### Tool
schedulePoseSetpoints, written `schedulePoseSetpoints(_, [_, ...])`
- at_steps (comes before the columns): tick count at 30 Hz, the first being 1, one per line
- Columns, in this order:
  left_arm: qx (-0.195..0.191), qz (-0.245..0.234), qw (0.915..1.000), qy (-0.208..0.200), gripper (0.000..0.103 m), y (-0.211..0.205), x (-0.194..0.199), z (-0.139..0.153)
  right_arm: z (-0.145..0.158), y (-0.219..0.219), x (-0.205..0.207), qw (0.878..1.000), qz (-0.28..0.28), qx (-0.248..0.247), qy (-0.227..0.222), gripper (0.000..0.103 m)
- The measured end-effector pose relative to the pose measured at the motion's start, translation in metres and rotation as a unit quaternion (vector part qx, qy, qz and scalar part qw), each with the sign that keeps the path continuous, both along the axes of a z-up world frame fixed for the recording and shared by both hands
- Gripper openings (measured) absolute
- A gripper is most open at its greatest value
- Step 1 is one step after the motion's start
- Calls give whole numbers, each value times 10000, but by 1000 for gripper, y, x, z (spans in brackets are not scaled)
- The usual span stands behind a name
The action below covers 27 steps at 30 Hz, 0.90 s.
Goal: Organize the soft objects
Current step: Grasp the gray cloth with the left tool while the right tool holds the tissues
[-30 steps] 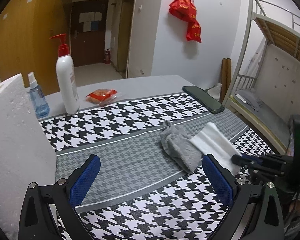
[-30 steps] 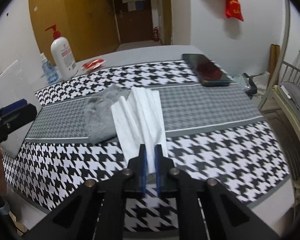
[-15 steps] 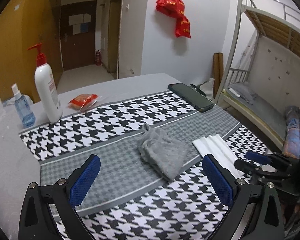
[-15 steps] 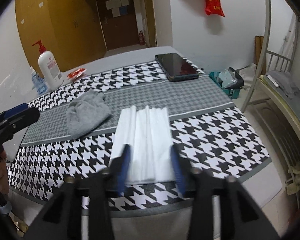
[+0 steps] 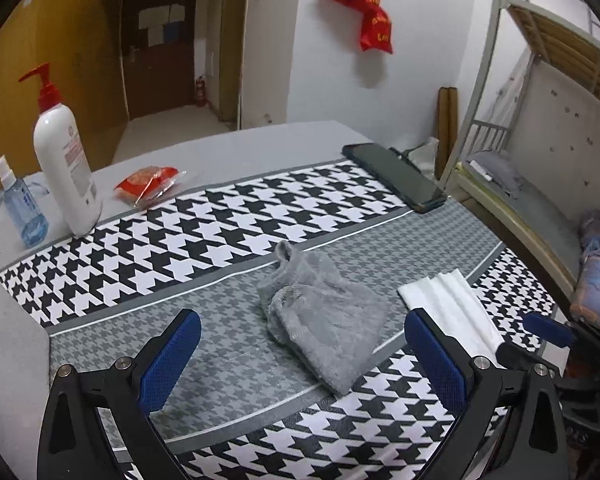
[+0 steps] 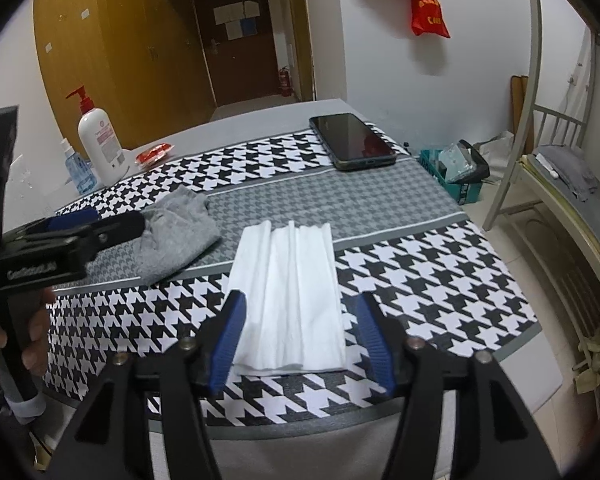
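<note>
With the right gripper (image 6: 300,332), jaws just opened, astride the tissue (image 6: 288,280) at the table's (image 5: 220,140) near edge, the wide-open left gripper (image 5: 300,356) should pinch the grey cloth (image 5: 324,320) mid-bunch.

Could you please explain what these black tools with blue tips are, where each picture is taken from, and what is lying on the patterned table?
These are two hand-held grippers, one in each of a person's hands, each carrying a wide-angle camera that looks along its two blue-padded fingers. One picture looks from the left gripper, the other from the right gripper. On the black-and-white houndstooth tablecloth lie a crumpled grey fleece cloth and a folded white paper tissue. Further back are a black smartphone, a white pump bottle with a red top, a small blue spray bottle and a red snack packet. Nothing is held: the right gripper's jaws have just been opening, with the tissue lying loose between them, and the left gripper is open too.
</note>
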<state>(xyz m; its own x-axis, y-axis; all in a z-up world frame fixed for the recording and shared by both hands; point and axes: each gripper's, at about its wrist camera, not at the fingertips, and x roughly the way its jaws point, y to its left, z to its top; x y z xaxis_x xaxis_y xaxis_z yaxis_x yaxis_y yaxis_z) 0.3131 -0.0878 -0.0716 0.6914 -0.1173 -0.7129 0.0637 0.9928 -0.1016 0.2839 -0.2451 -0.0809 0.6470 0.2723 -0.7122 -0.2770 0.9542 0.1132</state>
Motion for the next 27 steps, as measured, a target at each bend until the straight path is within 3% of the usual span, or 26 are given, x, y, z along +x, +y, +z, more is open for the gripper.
schedulePoseSetpoints(9, [-209, 57, 9992, 327, 102, 0, 16, -18, -3, -3, 2, 10000, 19, 70, 44, 62])
schedulePoseSetpoints(12, [-74, 11, 9993, 364, 101, -6, 19, -21, -4, -5, 1, 10000, 20, 81, 39, 62])
schedulePoseSetpoints(18, [-5, -87, 9987, 502, 90, -11, 25, -28, -3, -9, -1, 9999, 19, 130, 30, 62])
schedulePoseSetpoints(21, [62, -153, 9980, 603, 75, -12, 27, -33, -4, -9, -2, 9998, 47, 191, 44, 62])
schedulePoseSetpoints(27, [82, -161, 9986, 490, 60, -12, 30, -34, -7, -8, -2, 9998, 83, 157, 94, 62])
